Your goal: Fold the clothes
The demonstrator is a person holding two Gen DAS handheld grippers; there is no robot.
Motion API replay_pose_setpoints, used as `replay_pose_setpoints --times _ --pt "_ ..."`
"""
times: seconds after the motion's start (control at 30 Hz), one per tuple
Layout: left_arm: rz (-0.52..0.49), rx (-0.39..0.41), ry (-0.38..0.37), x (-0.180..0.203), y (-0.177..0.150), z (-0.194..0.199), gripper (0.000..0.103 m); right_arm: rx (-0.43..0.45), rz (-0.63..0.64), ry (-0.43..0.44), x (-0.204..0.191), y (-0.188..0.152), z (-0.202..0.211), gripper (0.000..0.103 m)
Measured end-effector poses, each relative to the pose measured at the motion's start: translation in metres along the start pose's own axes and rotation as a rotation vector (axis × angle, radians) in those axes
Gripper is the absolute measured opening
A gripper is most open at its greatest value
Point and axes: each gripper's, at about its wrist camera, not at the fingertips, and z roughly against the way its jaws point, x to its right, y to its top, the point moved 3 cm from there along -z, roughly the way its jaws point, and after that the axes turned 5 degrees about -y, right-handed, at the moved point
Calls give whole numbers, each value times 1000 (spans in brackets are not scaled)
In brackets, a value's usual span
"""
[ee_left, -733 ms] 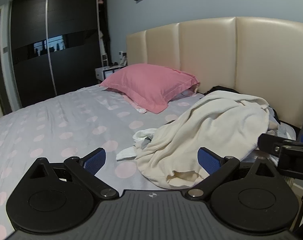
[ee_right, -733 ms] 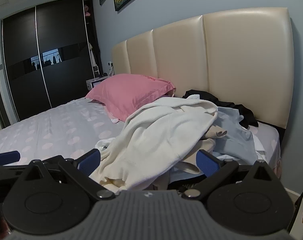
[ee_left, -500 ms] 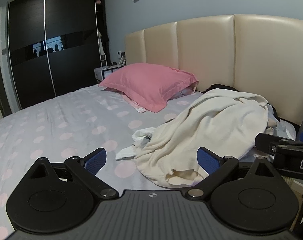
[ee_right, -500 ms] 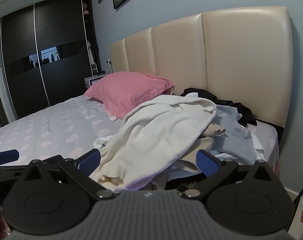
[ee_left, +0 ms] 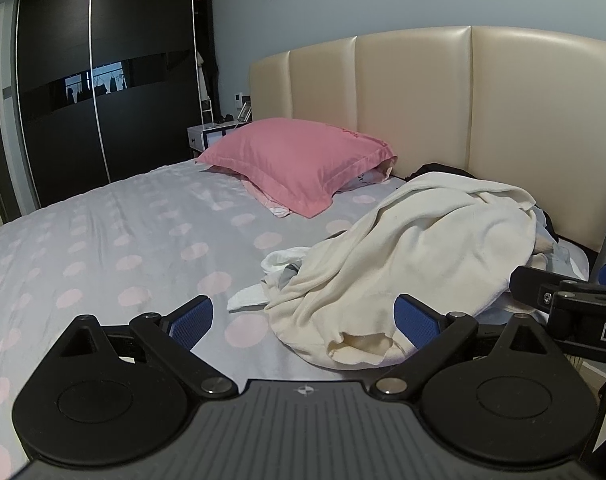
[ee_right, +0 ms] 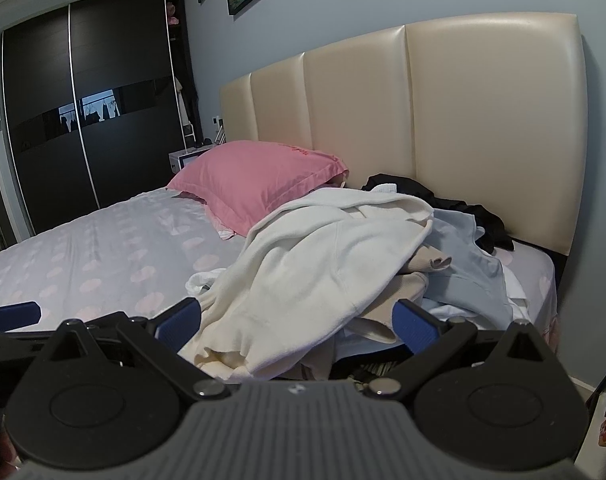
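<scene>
A heap of clothes lies on the bed near the headboard, topped by a cream garment (ee_left: pixel 415 248) (ee_right: pixel 323 264). Under and behind it I see a pale blue garment (ee_right: pixel 463 264), a beige piece (ee_right: pixel 415 276) and a black garment (ee_right: pixel 455 204). A small white piece (ee_left: pixel 279 260) pokes out at the heap's left edge. My left gripper (ee_left: pixel 303 318) stands open just short of the cream garment's near hem, nothing between its fingers. My right gripper (ee_right: pixel 297 324) is also open, in front of the heap, empty. The right gripper's body (ee_left: pixel 575 308) shows at the left view's right edge.
A pink pillow (ee_left: pixel 303 164) rests on the grey sheet with pink dots (ee_left: pixel 123 248), left of the heap. A cream padded headboard (ee_right: pixel 443 120) backs the bed. Dark sliding wardrobe doors (ee_left: pixel 95 92) and a white bedside table (ee_left: pixel 211 136) stand beyond the bed's far side.
Both views have drifted slightly, with the pillow and heap sitting a little lower and farther left in the right wrist view. Both grippers stay open and the clothes have not moved.
</scene>
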Motion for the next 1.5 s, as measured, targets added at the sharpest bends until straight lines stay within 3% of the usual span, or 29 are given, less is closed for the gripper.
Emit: replay_pose_setpoints --times 1.5 --pt "15 -54 14 -3 -5 -8 99 -34 54 -22 -20 7 4 102"
